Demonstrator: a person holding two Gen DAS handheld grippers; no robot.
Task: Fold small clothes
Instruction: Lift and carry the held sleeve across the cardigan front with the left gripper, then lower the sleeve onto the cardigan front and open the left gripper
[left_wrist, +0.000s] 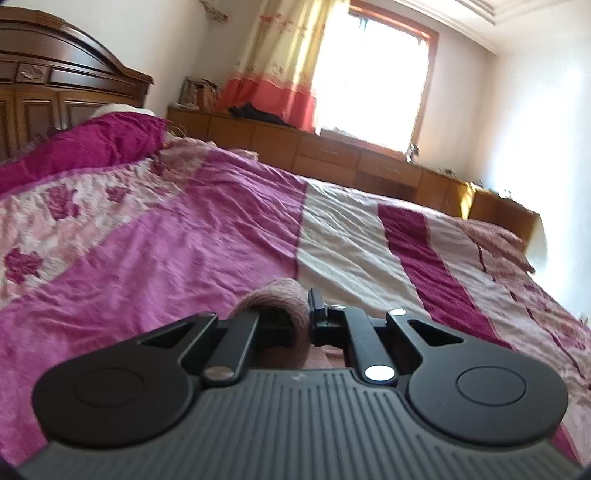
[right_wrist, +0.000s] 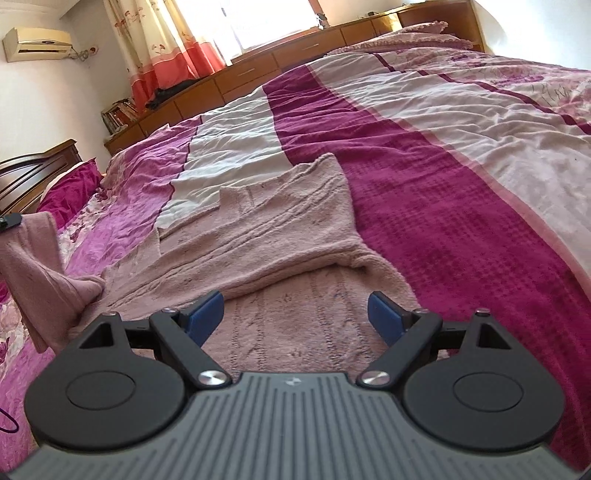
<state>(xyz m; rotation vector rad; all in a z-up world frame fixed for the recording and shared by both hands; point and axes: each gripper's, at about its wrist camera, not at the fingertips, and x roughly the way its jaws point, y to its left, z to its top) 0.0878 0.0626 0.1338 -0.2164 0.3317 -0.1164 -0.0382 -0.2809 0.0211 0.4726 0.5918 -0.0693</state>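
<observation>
Pale pink knitted sweater (right_wrist: 266, 229) spread on bed's pink-and-magenta striped quilt (right_wrist: 424, 155). Left tool (left_wrist: 295, 317) clamps raised pink knit fold. Right tool (right_wrist: 295, 314) spread wide, hovering over sweater hem.

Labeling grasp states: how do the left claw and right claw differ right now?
The left claw is shut on a raised fold of the pink knitted sweater; the right claw is open, holding nothing. Left's fingers are nearly hidden by fabric; right's blue pads show plainly above the flat sweater. Both face across the bed.
</observation>
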